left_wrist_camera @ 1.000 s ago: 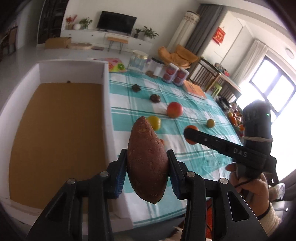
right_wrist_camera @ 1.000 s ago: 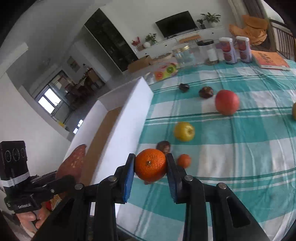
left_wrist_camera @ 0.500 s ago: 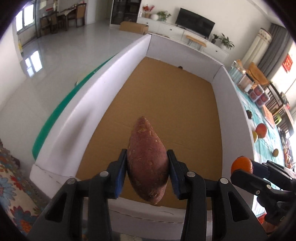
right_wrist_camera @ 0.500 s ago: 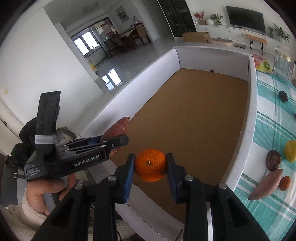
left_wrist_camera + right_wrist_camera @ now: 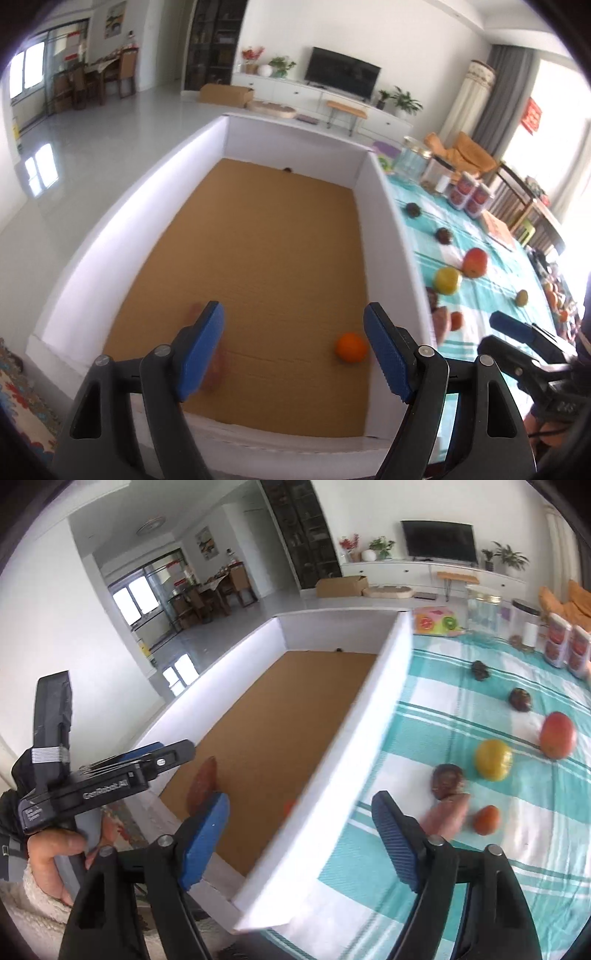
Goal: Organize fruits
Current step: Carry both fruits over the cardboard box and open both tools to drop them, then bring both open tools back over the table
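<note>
Both claws were spreading apart with nothing between their pads. The left gripper (image 5: 293, 347) hung over the near end of the white box (image 5: 391, 236). Just past its left pad, blurred and half hidden by it, lay the sweet potato (image 5: 216, 365) on the cardboard floor; just inside its right pad sat the orange (image 5: 351, 346), close against the box's right wall.

The right gripper (image 5: 301, 834) stood astride that same wall, its left pad over the box, its right pad over the striped tablecloth (image 5: 461, 886). The coming pick, by my reading, turned on what lay ahead and right of this claw: a second sweet potato (image 5: 445, 812), nearest of all, just beyond the right pad, its long axis running away from the claw and slightly rightward, its far end apparently touching a dark fruit (image 5: 447, 781). Beside it was a small orange fruit (image 5: 487, 819); farther off, a yellow fruit (image 5: 493, 758), then a red apple (image 5: 557, 734). The right hand was plainly the nearer one to these.

The right wrist view showed the dropped sweet potato's whole outline and the left claw's side, but only a sliver of the orange; the left wrist view showed the orange whole.
</note>
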Tool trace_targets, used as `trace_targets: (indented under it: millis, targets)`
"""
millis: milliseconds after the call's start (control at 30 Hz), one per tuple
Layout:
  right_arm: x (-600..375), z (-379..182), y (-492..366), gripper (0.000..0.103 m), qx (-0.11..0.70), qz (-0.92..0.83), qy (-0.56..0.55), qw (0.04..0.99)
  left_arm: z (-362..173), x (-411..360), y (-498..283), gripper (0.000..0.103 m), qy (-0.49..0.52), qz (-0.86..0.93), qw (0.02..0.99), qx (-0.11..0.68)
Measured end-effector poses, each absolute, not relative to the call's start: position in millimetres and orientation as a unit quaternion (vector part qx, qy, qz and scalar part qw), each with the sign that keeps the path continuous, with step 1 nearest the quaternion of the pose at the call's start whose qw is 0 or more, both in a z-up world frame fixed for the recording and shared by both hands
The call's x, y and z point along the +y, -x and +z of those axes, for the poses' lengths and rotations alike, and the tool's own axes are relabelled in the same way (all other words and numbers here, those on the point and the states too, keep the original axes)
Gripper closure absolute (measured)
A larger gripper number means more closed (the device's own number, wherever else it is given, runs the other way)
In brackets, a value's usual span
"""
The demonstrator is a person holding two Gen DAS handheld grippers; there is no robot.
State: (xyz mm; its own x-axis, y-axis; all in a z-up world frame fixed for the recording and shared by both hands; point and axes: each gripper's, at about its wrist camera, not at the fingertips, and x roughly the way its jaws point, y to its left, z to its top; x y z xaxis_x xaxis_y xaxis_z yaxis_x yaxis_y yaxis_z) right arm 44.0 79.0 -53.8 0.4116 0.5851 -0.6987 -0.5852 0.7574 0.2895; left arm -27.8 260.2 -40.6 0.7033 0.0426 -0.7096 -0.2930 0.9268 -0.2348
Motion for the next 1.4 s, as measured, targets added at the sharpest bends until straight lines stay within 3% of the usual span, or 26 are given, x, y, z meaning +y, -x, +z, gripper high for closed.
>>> trace_targets:
  millis: [267, 433, 567, 800, 933, 1400]
  targets:
    - [-102, -123, -74, 0.013, 0.449, 0.093, -0.064, 0.887, -59, 111, -3, 0.023, 0.138, -0.159, 0.868, 0.45]
    - [-165, -146, -72, 0.013, 0.47, 0.02, -0.137, 0.872, -96, 47, -20, 0.023, 0.067, -0.189, 0.862, 0.466]
    - [-165, -146, -77, 0.013, 0.468, -0.007, -0.112, 0.877, -125, 33, -26, 0.023, 0.012, -0.165, 0.866, 0.471]
    - [-142, -158, -84, 0.0, 0.472, -0.029, -0.038, 0.88, -142, 29, -18, 0.022, -0.03, -0.141, 0.875, 0.462]
    - [-140, -160, -84, 0.0, 0.474, -0.032, -0.025, 0.88, -145, 19, -17, 0.017, -0.056, -0.126, 0.877, 0.46]
    - [-139, -160, -83, 0.0, 0.474, -0.033, -0.022, 0.88, -147, 20, -16, 0.014, -0.058, -0.124, 0.879, 0.456]
